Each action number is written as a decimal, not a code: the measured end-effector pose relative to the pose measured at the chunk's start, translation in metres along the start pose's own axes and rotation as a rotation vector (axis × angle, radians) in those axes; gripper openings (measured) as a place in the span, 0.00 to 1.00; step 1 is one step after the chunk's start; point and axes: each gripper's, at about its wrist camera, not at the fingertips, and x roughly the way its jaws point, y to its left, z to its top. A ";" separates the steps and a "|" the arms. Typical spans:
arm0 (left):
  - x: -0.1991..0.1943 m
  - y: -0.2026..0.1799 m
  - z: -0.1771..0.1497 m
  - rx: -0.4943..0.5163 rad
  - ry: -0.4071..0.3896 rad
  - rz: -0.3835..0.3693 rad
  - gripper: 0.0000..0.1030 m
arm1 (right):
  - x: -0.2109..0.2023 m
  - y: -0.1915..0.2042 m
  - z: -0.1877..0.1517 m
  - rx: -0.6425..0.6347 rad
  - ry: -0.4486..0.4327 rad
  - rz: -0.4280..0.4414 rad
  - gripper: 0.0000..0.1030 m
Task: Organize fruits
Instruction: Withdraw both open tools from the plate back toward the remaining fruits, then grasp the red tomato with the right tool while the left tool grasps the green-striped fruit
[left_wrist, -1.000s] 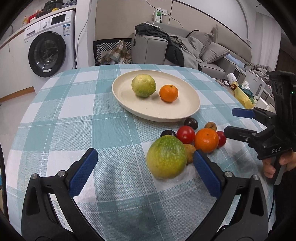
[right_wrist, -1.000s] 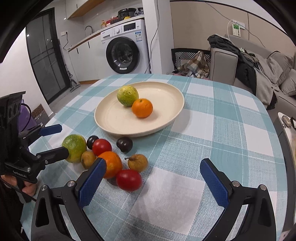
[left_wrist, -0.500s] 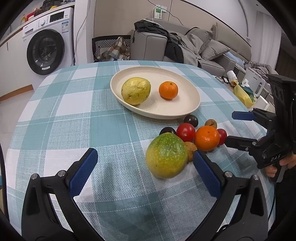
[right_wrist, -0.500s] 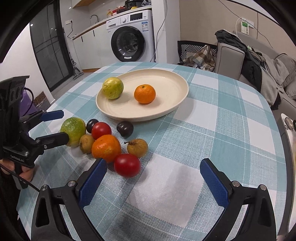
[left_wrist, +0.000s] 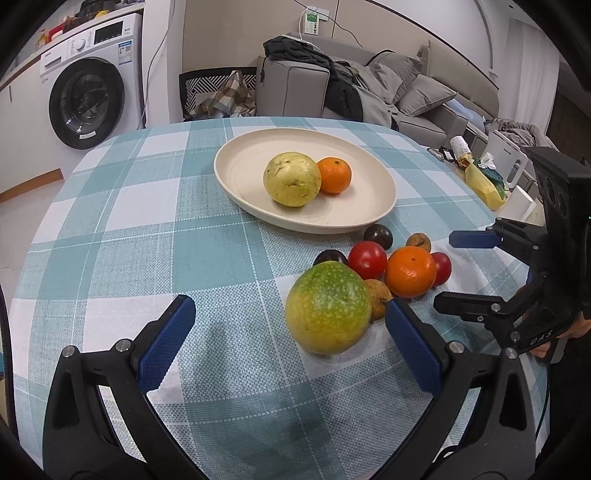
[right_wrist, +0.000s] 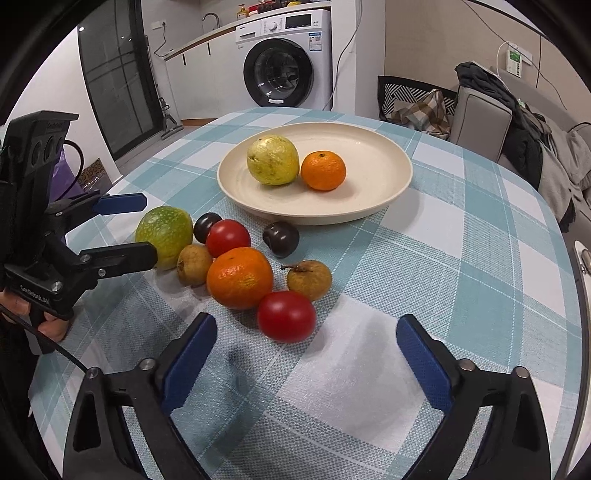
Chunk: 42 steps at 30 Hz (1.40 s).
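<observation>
A cream plate (left_wrist: 369, 218) (right_wrist: 380, 147) holds a yellow-green fruit (left_wrist: 291, 179) (right_wrist: 272, 159) resting against a mandarin (left_wrist: 334, 175) (right_wrist: 323, 170). On the checked cloth in front of it lies a cluster: a large green fruit (left_wrist: 328, 306) (right_wrist: 166, 230), an orange (left_wrist: 410, 271) (right_wrist: 239, 277), two red tomatoes (left_wrist: 367, 259) (right_wrist: 286, 315), two dark plums (left_wrist: 378, 236) (right_wrist: 281, 238) and two small brown fruits (right_wrist: 309, 279). My left gripper (left_wrist: 289, 302) (right_wrist: 150, 229) is open around the green fruit without pressing it. My right gripper (right_wrist: 306, 320) (left_wrist: 454, 273) is closing, its pads still apart from the near tomato between its fingertips.
The round table's far edge (right_wrist: 295, 110) faces a washing machine (right_wrist: 280, 70). A grey sofa with clothes (left_wrist: 332, 85) stands behind, and a side shelf with a kettle and bags (left_wrist: 495, 173) lies off the table's right edge. A hand (right_wrist: 51, 325) holds each gripper.
The yellow-green fruit has rolled on the plate and now rests against the mandarin. My right gripper has come closer to the near tomato and its jaws have narrowed a little. The left gripper stays put.
</observation>
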 end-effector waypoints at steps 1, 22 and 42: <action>0.000 0.000 0.000 0.000 0.001 0.000 0.99 | 0.000 0.001 0.000 -0.005 0.003 0.004 0.85; 0.003 0.001 -0.001 0.010 0.006 -0.001 0.99 | 0.004 0.010 0.001 -0.039 -0.007 0.015 0.43; 0.002 -0.003 -0.004 0.025 0.022 -0.081 0.70 | -0.001 0.009 0.002 -0.038 -0.028 0.021 0.32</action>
